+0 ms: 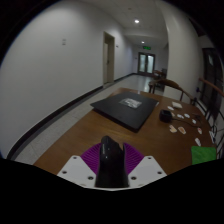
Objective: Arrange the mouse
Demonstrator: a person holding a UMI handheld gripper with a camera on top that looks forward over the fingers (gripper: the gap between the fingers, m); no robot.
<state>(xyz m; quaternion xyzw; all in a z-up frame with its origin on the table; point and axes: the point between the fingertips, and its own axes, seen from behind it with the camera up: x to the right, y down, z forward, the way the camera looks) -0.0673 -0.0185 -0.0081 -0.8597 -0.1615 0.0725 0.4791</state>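
A glossy black mouse (109, 158) stands on edge between my two fingers, and both purple pads (93, 157) press on its sides. My gripper (110, 165) is shut on it and holds it above the wooden table (85, 130). A black mouse mat (128, 106) lies on the table beyond the fingers, a little to the right.
A small dark object (166, 117) sits right of the mat. Several white cards (190, 124) lie further right, with a green patch (205, 155) near the table's right edge. A chair (172, 88) stands behind the table. A long corridor with doors (147, 62) runs beyond.
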